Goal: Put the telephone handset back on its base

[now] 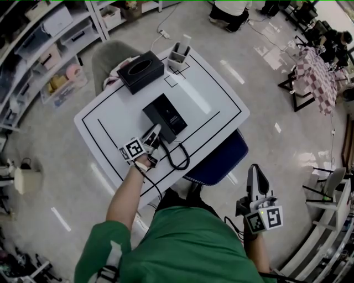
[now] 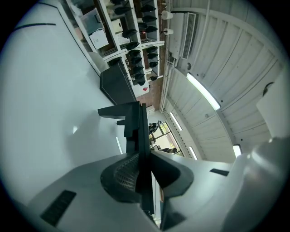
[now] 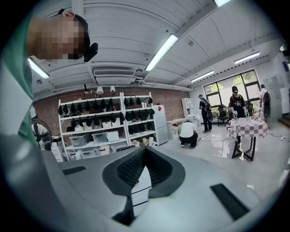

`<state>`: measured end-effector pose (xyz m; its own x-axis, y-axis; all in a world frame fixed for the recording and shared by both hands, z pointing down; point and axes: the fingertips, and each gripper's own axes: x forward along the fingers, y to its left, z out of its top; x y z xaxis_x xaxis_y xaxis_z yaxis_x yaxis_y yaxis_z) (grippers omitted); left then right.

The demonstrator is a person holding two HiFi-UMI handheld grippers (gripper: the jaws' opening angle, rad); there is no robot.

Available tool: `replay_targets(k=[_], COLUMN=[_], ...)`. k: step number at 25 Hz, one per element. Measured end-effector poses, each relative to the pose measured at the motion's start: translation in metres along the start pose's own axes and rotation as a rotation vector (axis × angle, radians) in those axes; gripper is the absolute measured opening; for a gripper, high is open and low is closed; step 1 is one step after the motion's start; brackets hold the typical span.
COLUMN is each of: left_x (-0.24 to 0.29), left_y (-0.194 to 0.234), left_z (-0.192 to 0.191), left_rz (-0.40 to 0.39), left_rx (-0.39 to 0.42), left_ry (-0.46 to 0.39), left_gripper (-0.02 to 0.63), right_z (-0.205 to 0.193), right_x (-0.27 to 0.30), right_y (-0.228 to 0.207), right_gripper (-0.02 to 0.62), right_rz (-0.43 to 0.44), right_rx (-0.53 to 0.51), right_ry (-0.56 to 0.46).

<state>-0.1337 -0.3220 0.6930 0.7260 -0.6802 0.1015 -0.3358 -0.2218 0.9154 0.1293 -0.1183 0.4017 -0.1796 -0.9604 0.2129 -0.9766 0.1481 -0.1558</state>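
Observation:
The black telephone (image 1: 166, 115) lies in the middle of the white table (image 1: 215, 97), and its handset looks seated along the base's left side. A black coiled cord (image 1: 180, 157) loops off its near end. My left gripper (image 1: 154, 133) is shut, tips touching the telephone's near left corner. In the left gripper view, the left gripper (image 2: 142, 158) has its pads together, with the telephone (image 2: 129, 122) dark just past them. My right gripper (image 1: 256, 171) hangs shut off the table beside my hip. The right gripper (image 3: 142, 154) holds nothing in its own view.
A black tissue box (image 1: 140, 71) and a white pen holder (image 1: 178, 55) stand at the table's far side. A blue chair (image 1: 218, 157) is tucked at the near right edge. Shelves (image 1: 44, 50) line the left. A person crouches on the floor (image 1: 229, 14).

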Motion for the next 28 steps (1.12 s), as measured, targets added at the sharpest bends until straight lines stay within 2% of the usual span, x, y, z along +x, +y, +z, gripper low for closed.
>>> replay_targets(k=[4,12,16,21,28], left_x=[0.005,0.001,0.001,0.002,0.004], left_y=[-0.005,-0.003,0.0,-0.001,0.009], left_z=[0.003,0.003,0.006,0.013,0.013], left_rz=[0.028,0.223,0.283,0.275,0.206], left_rx=[0.076,0.175,0.196,0.169,0.1], left_ry=[0.006,-0.027,-0.004,-0.031,-0.061], left_gripper=[0.084,0.097,0.151,0.097,0.104], right_z=[-0.001,-0.005,-0.005,-0.011,-0.003], right_x=[0.002,-0.002,-0.006,-0.01,-0.009], right_y=[0.0,0.004,0.004,0.006,0.01], right_gripper=[0.021,0.023,0.023,0.023,0.023], right_rz=[0.009,0.016,0.016,0.021,0.037], right_rx=[-0.002,0.007,0.012,0.025,0.072], right_ry=[0.0,0.013,0.013,0.019,-0.021])
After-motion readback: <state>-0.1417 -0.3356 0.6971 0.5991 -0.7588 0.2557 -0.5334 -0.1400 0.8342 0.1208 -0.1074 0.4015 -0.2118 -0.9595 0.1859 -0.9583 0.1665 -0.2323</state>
